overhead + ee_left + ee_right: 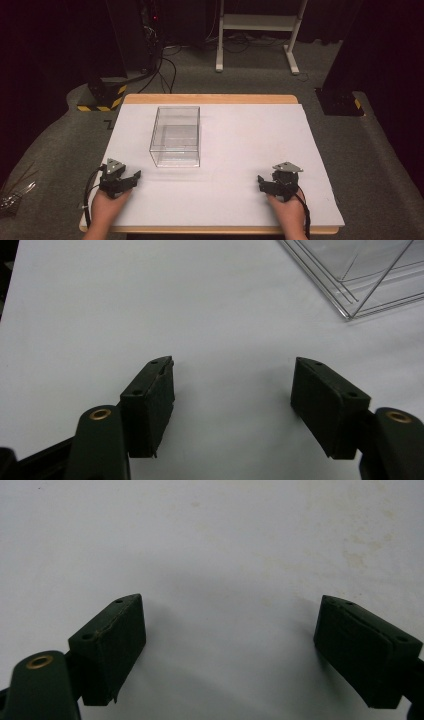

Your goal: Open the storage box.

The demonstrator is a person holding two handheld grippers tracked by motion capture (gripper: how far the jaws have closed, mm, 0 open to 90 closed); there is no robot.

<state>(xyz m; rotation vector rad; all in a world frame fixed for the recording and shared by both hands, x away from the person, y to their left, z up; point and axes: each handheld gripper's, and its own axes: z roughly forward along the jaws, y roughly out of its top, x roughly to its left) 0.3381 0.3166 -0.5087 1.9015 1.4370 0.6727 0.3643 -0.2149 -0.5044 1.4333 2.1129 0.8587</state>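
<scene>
High view first: a person is standing at the near edge of the table (210, 99), both forearms coming in low and both hands lying on the white sheet (250, 150) that is covering most of the wooden top. The left hand (106, 205) is holding the left gripper (131, 178) near the front left corner, angled inward toward the middle. The right hand (285, 207) is holding the right gripper (261, 181) near the front right, also turned inward. Each is carrying a grey three-cornered plate on top and trailing a black cable.

Both grippers are sitting released, jaws spread wide with nothing between them; the gripper views are showing blocky black matte pads over bare white paper, faintly stained on the right side.

A clear box (176, 136), rectangular, thin-walled and glossy like acrylic, is standing upright on the sheet, left of centre, just beyond the left gripper and well apart from the right one. Its corner is showing at the upper right of the left gripper view.
</scene>
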